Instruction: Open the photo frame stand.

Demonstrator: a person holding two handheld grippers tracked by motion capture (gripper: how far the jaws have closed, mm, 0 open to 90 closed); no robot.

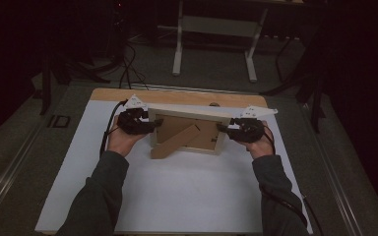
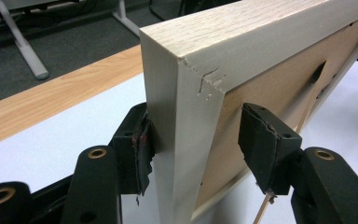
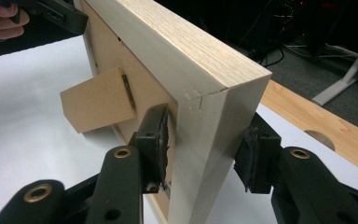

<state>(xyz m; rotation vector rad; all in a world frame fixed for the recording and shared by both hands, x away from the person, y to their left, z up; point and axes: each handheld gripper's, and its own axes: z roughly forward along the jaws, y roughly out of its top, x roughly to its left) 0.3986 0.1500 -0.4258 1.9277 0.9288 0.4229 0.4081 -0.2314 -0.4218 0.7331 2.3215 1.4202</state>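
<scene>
Standing upright on the white table sheet [image 1: 177, 196], a pale rectangular wooden picture frame [image 1: 189, 116] sits between both grippers. The left gripper [image 2: 196, 140] straddles its side loosely, one pad touching, the other apart. The right gripper [image 3: 205, 147] clamps the opposite side, both pads touching.

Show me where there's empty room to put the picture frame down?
The white sheet is bare between the two sleeves, just in front of the picture frame. It is crowded at the frame's two ends, where the left gripper and right gripper sit.
</scene>
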